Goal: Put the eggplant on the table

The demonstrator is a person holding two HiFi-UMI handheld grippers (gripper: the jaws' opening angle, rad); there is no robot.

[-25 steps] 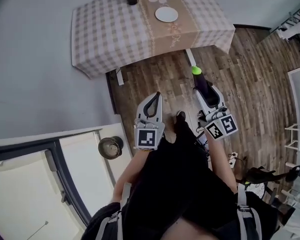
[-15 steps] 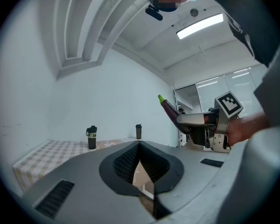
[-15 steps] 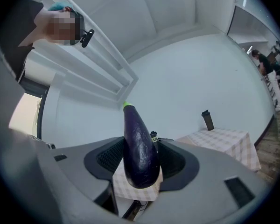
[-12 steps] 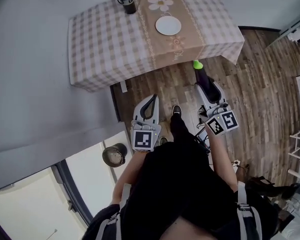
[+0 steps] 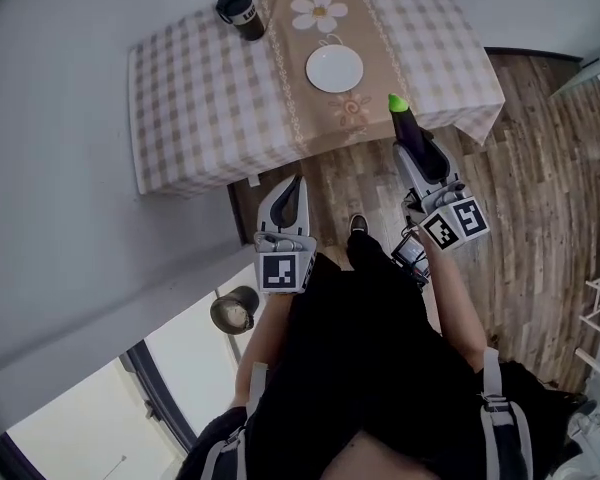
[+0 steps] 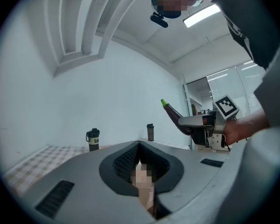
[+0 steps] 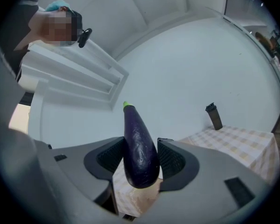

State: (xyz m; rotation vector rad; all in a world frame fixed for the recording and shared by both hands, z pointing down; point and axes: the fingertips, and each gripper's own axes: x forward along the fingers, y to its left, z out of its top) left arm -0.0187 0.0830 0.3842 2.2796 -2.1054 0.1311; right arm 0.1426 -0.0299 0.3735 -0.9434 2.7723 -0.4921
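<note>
Right gripper (image 7: 140,146) clamps the eggplant (image 7: 136,125) by its fat end, tip at 12; left gripper (image 6: 140,147) closed, empty. Might pivot and drop short of the table (image 5: 200,78).

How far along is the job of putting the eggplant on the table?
Done: the right hand-held gripper is shut on the eggplant. In hand: carrying it, raised, by the table's near edge. Left: setting it down and letting go. The left hand-held gripper is shut, empty.
</note>
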